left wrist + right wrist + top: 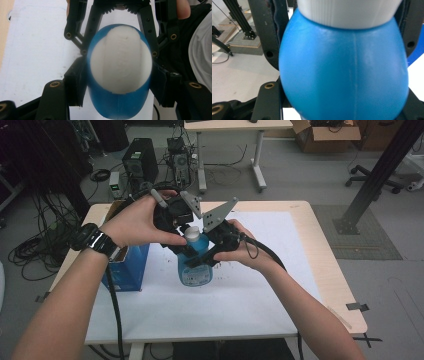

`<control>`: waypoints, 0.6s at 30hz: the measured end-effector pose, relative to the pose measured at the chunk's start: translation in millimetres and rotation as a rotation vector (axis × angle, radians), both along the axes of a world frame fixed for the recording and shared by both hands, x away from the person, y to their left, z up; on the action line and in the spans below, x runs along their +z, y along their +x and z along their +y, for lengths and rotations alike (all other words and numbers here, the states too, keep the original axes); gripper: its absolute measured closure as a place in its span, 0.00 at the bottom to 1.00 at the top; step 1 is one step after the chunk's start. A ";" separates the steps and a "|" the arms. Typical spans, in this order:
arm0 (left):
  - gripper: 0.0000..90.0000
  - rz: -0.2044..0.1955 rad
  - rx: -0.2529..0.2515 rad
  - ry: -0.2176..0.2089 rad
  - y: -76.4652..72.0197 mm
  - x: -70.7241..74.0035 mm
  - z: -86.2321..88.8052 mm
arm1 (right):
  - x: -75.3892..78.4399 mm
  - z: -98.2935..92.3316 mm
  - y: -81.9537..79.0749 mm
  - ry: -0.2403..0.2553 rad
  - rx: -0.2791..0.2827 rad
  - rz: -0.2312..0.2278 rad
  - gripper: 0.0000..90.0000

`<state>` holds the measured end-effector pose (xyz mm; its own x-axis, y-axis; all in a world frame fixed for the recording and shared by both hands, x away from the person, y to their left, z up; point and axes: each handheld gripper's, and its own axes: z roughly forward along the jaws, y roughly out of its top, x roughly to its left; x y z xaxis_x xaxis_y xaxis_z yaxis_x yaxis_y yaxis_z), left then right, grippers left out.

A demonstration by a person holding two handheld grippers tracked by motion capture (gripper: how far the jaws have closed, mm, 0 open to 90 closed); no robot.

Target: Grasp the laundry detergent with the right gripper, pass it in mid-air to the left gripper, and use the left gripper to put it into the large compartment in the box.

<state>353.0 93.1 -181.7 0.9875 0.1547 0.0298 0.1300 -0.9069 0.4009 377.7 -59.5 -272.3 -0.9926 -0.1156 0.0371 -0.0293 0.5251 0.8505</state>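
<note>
Blue bottle point(195, 268) with white cap point(192, 233), mid-tabletop point(300, 270): left tool point(176, 227) pinches the cap, right tool point(202, 256) pinches the body. Blue box point(131, 267) at 9 o'clock.

Blue bottle point(344, 75): rounded shoulder, vertical mould seam, centre of frame, very close. White ribbed cap point(349, 11): top edge, seated on the bottle. Right gripper point(342, 100): black jaws flanking the bottle, pressed against both sides. Black metal frame legs point(238, 21): upper left, standing on grey floor point(239, 77).
</note>
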 end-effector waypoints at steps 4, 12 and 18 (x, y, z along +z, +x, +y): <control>0.42 0.015 0.010 0.026 2.1 -0.1 -1.9 | -1.4 -0.1 0.3 0.007 -0.003 0.010 0.39; 0.42 0.020 0.070 0.055 9.2 12.9 5.0 | -11.6 -8.2 -0.4 -0.039 -0.043 0.019 0.11; 0.42 0.030 0.201 0.059 19.6 38.7 21.3 | -19.0 -42.3 10.2 -0.096 -0.126 0.036 0.05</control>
<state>372.5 114.4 -143.0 0.9374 0.3479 0.0155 0.3222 -0.8832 0.3408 387.9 -101.8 -291.2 -0.9968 0.0151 0.0783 0.0716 0.6014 0.7957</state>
